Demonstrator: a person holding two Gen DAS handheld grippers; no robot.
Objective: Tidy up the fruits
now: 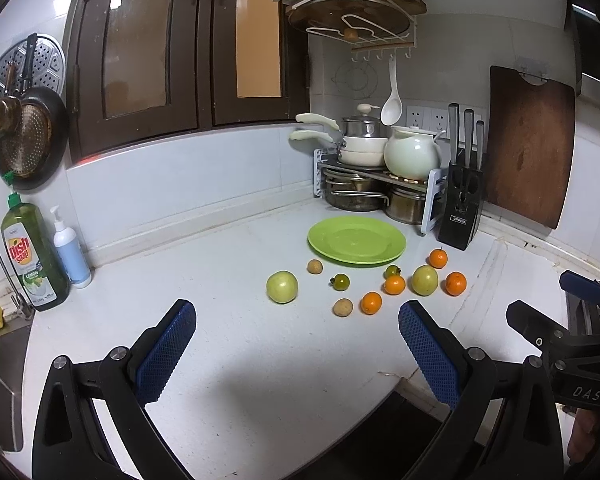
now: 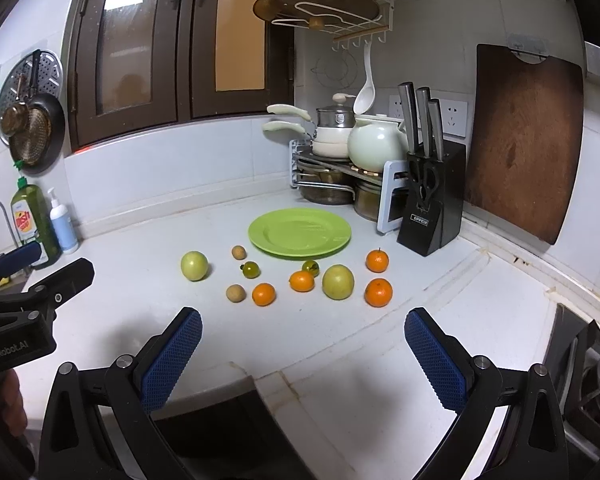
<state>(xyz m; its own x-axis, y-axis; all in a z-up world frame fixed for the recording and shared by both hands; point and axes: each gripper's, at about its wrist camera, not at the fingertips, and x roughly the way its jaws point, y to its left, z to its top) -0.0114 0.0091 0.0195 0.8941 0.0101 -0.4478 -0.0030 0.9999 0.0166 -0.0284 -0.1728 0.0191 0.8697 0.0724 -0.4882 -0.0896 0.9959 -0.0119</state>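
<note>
An empty green plate (image 1: 356,240) (image 2: 300,232) lies at the back of the white counter. In front of it are loose fruits: two green apples (image 1: 282,287) (image 2: 338,282), several small oranges (image 1: 371,303) (image 2: 378,292), two small brown fruits (image 1: 343,307) (image 2: 236,293) and two dark green tomatoes (image 1: 341,282) (image 2: 251,269). My left gripper (image 1: 296,320) is open and empty, short of the fruits. My right gripper (image 2: 302,322) is open and empty, also short of them.
A pot rack (image 1: 372,184) with pans and a white teapot, a black knife block (image 1: 462,204) and a wooden cutting board (image 1: 530,148) stand at the back right. Dish soap (image 1: 32,256) and a pump bottle (image 1: 70,248) stand left by the sink. A stove (image 2: 596,376) is at right.
</note>
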